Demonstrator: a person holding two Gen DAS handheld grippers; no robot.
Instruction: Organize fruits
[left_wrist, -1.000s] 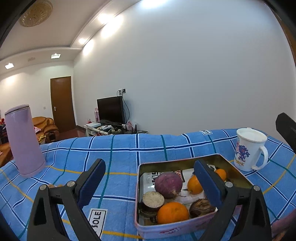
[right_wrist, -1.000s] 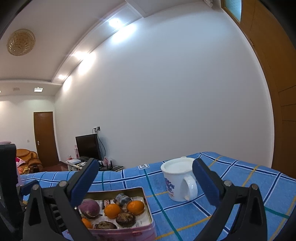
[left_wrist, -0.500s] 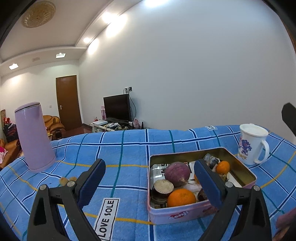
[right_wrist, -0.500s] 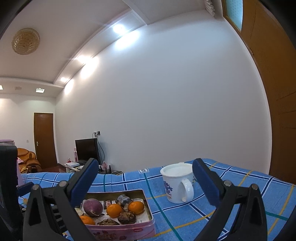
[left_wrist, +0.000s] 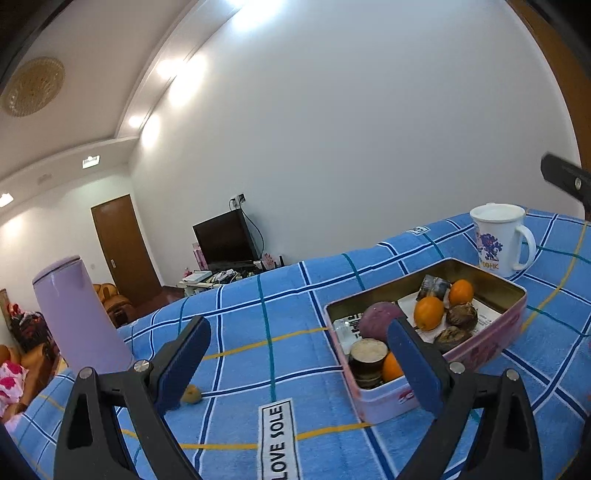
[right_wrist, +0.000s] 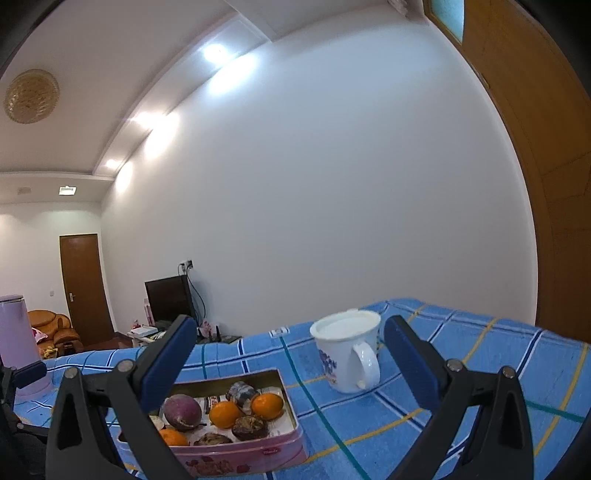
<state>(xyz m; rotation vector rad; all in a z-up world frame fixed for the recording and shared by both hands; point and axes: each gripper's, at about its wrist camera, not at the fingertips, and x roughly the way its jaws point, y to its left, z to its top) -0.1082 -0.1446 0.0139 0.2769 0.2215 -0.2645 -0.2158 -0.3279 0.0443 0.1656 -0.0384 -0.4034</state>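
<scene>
A pink tin (left_wrist: 491, 345) (right_wrist: 236, 458) on the blue checked cloth holds oranges (left_wrist: 428, 313) (right_wrist: 225, 414), a purple round fruit (left_wrist: 378, 319) (right_wrist: 183, 407), dark brown fruits (left_wrist: 461, 314) (right_wrist: 249, 427) and a cut piece with a pale top (left_wrist: 368, 356). A small yellow-brown fruit (left_wrist: 191, 394) lies loose on the cloth left of the tin. My left gripper (left_wrist: 297, 363) is open and empty, held low in front of the tin's left end. Over the cloth between tin and mug, my right gripper (right_wrist: 290, 363) is open and holds nothing.
A white mug (left_wrist: 498, 240) (right_wrist: 347, 354) with a blue print stands right of the tin. A tall lilac flask (left_wrist: 79, 314) (right_wrist: 18, 343) stands at the cloth's left. A white wall, a television (left_wrist: 225, 236) and a brown door (left_wrist: 125, 247) lie beyond.
The left gripper has swung left and tilted, so the tin slid to the right in its view and the loose small fruit came into sight. The right gripper moved little.
</scene>
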